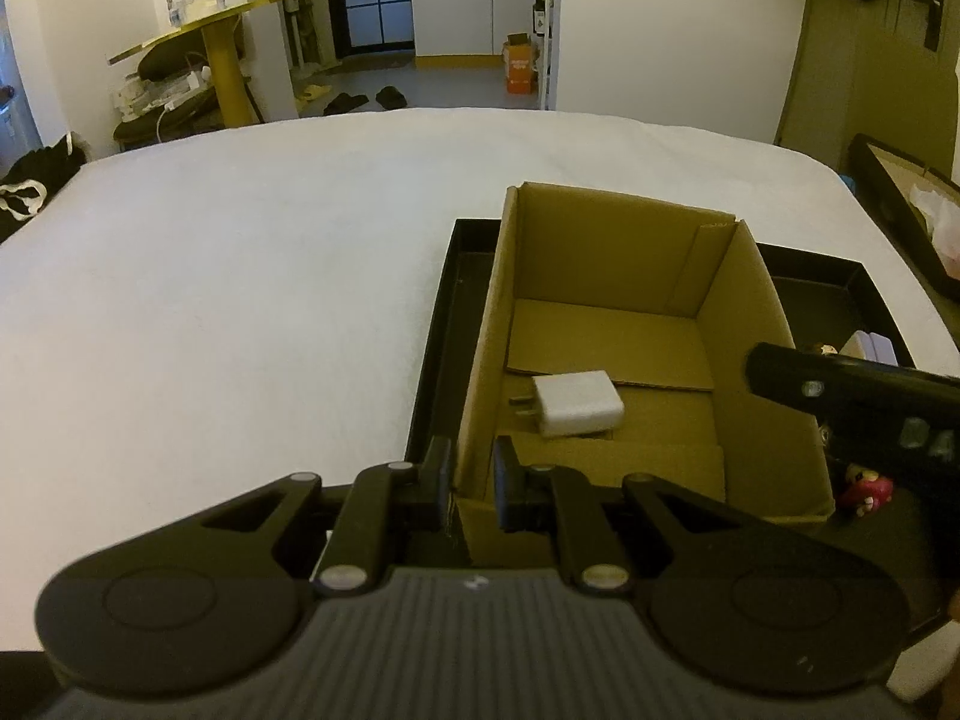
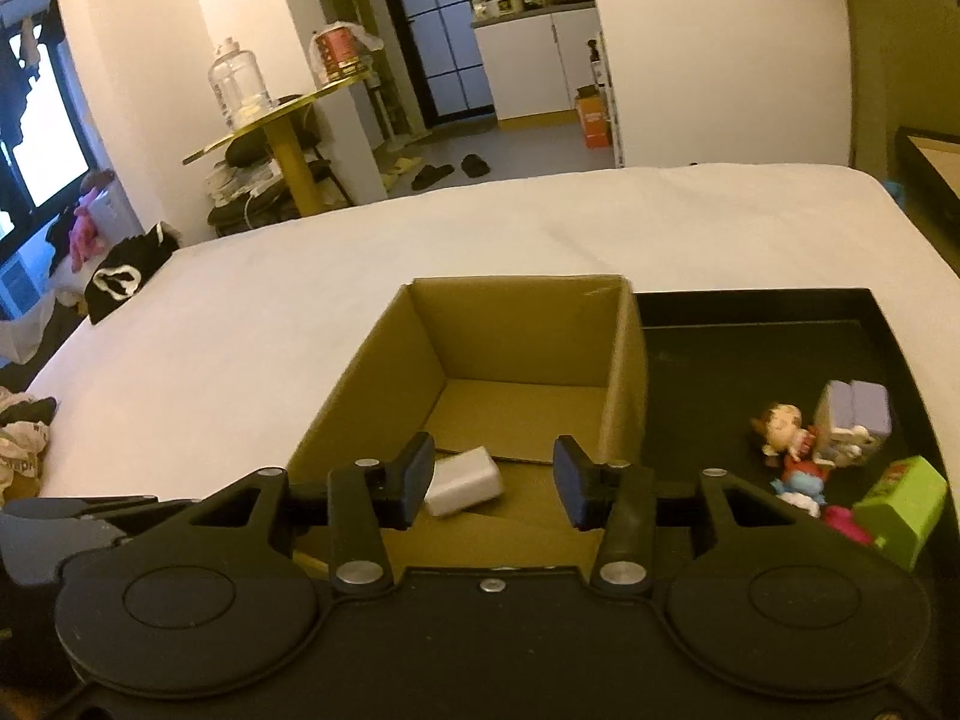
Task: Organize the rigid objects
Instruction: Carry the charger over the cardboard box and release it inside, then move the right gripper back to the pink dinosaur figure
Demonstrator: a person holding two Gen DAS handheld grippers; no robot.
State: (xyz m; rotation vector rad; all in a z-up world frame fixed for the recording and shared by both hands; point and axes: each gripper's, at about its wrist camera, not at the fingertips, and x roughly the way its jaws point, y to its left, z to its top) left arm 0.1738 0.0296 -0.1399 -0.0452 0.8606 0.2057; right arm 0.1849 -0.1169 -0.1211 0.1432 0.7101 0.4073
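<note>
A brown cardboard box [image 1: 762, 324] [image 2: 384, 348] stands in a black tray [image 1: 444, 306] [image 2: 840, 306] on a white bed. A white charger plug [image 1: 577, 403] [image 2: 465, 480] lies on the box floor. My left gripper [image 1: 474, 483] is shut on the box's near left wall, one finger outside and one inside. My right gripper [image 2: 493, 480] is open and empty above the box's near edge, with the plug below its left finger; its finger [image 1: 798, 384] shows in the left wrist view over the box's right wall.
In the tray right of the box lie a doll figure [image 2: 786, 429], a purple block [image 2: 855, 414], a green box [image 2: 900, 507] and a pink toy [image 1: 867, 489]. A round gold table [image 2: 282, 114] with a glass jar stands beyond the bed.
</note>
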